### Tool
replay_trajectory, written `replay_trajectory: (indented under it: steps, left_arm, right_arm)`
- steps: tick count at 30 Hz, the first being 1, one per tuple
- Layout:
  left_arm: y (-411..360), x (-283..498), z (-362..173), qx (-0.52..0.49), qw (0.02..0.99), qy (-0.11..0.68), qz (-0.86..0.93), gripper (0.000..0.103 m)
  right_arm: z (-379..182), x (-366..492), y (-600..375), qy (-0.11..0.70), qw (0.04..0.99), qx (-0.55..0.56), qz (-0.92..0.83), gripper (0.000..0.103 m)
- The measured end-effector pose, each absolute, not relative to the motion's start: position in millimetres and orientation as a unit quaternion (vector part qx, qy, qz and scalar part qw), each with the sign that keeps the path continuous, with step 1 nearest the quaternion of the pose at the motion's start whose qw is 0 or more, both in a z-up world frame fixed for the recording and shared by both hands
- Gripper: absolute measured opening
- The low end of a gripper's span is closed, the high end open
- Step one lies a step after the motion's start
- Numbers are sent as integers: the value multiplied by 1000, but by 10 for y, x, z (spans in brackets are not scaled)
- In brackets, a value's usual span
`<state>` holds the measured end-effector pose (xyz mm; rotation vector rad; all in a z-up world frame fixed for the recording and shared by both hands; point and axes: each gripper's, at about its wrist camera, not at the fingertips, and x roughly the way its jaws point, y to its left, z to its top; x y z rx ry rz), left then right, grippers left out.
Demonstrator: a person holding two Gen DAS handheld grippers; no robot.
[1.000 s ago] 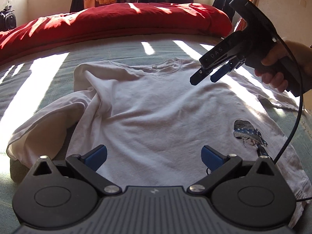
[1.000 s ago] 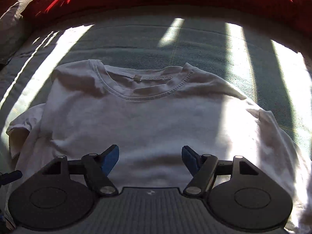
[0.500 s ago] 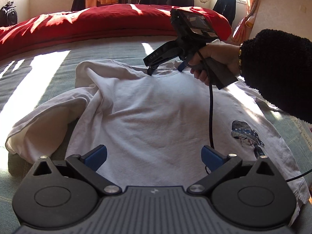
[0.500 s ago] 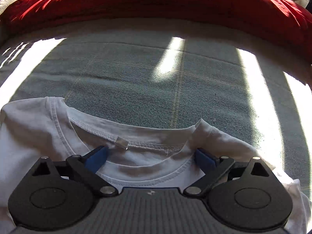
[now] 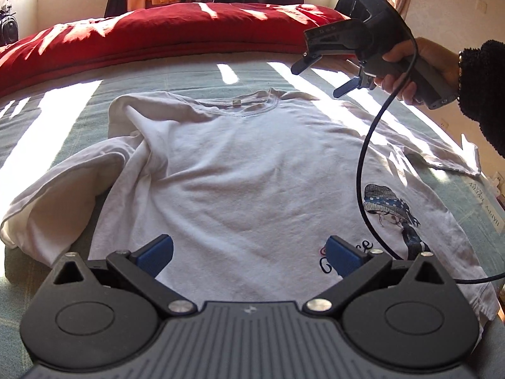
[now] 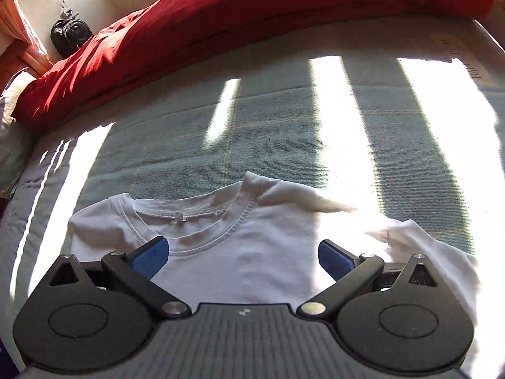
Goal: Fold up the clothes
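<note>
**White T-shirt spread on the bed, both tongs open and empty**

A white cotton T-shirt with a small printed figure in a blue dotted hat (image 5: 240,177) lies spread face-up on the grey-green checked bedcover (image 5: 63,120), its round ribbed collar (image 6: 202,221) pointing toward the heaped red duvet (image 5: 164,31) at the far side of the bed. One sleeve, on the left in the left wrist view, is bunched and folded over on itself; the opposite sleeve lies flat and stretched out to the side. Strips of sunlight cross the bedcover and the shirt.

The left tongs (image 5: 249,252) hover over the shirt's lower part, blue-padded jaws spread wide with nothing between them. The right tongs (image 5: 325,75), seen from the left wrist camera, are held in the air above the shirt's shoulder, near the collar, jaws apart and empty; a black cable (image 5: 363,164) hangs from the handle down across the shirt. In the right wrist view, the right tongs (image 6: 243,255) sit open just short of the collar.
</note>
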<state>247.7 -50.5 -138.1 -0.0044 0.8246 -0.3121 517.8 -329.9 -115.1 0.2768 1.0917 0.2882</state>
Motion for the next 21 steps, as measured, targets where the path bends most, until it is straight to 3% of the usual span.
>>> replay_trajectory:
  steps: [12,16,21]
  left_arm:
    - [-542,2627,-1621,8,890,433,-144,102]
    - [-549,2608,-1618,11,890,434,-142,102]
    - [-531,2582,-1582,6,890,432,-144,102]
  right_arm:
    - [-1697,5462,-3808,501,846,170,62,103]
    - [-1575,5509,-3928,485,859,159,49,103]
    - [-1262,5158,-4260,476,847,225,66,103]
